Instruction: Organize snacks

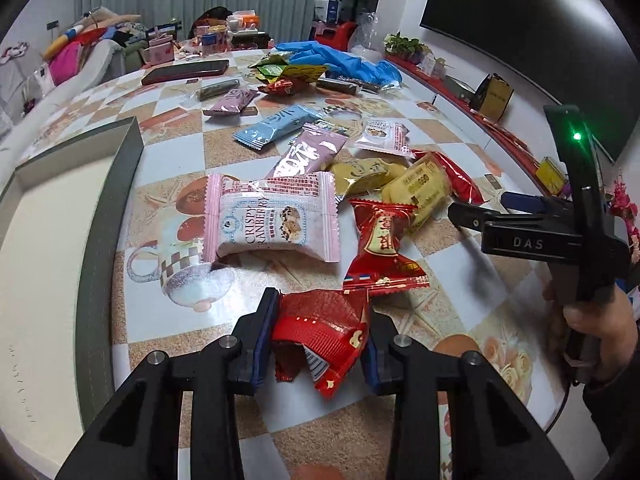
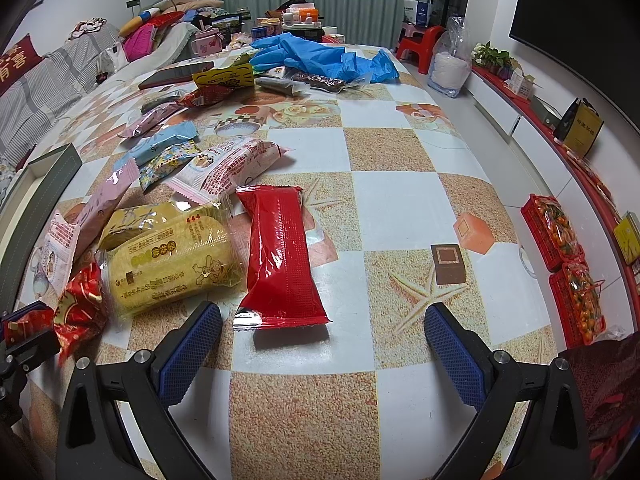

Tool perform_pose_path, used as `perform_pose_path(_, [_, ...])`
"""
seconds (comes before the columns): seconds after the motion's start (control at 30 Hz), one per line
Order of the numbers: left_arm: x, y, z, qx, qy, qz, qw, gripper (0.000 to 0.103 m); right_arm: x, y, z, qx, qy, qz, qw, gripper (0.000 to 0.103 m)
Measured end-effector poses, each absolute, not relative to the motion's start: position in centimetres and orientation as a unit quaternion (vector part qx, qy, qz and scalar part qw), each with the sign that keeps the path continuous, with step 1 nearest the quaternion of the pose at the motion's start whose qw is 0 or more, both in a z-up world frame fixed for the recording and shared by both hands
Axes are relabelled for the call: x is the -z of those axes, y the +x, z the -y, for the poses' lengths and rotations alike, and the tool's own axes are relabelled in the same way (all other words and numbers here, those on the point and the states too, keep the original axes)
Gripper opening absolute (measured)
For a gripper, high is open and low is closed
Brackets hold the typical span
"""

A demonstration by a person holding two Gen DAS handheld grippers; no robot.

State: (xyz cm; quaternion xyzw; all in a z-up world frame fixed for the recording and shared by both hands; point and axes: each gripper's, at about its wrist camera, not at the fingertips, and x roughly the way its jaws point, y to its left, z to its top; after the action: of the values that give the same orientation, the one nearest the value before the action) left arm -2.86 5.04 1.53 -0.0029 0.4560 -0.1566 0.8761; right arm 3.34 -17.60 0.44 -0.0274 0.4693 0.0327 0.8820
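My left gripper (image 1: 322,310) is shut on a crinkled red snack packet (image 1: 320,336), its blue pads pressing both sides just above the table. A pink "Crispy Cranberry" packet (image 1: 272,216) and a red twisted-end packet (image 1: 380,248) lie just beyond it. The open box (image 1: 116,184), dark-walled and pale inside, stands to the left. My right gripper (image 2: 322,308) is open wide. The near end of a long red packet (image 2: 280,256) lies between its fingertips, closer to the left pad, untouched. A yellow packet (image 2: 176,260) lies left of that.
Several more snacks are strewn across the patterned table (image 2: 400,208) toward its far end, along with blue gloves (image 2: 320,56) and a dark phone (image 2: 176,74). Red crates of fruit (image 2: 560,240) stand on the floor at the right. A sofa runs along the left.
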Motion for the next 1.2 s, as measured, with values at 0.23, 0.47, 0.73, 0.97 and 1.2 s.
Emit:
perform_pose_path(0.23, [-1.2,-1.2,-6.2,0.122,-0.011,-0.452,0.884,0.041,-0.4,3.4,17.6,-0.033,-0.027,-0.469,0.882,0.102])
perform_pose_path(0.47, [-1.2,-1.2,-7.3,0.084,-0.027,-0.447,0.89,0.041,-0.4,3.3,17.6,-0.033,-0.027,-0.469,0.882,0.102])
perform_pose_path(0.73, [-1.2,-0.9,-7.6,0.063,-0.034,-0.445,0.893,0.042,-0.4,3.3,17.6,-0.032,-0.027,-0.469,0.882,0.102])
perform_pose_path(0.97, [-1.1,-0.4,-8.7,0.064,-0.07,-0.438,0.894,0.043,-0.4,3.4,17.5,-0.032,-0.028,-0.469,0.882,0.102])
perform_pose_path(1.2, [-1.1,-0.2,-7.2,0.078,-0.031,-0.445,0.891,0.06,-0.4,3.4,17.5,-0.032,-0.029,-0.469,0.882,0.102])
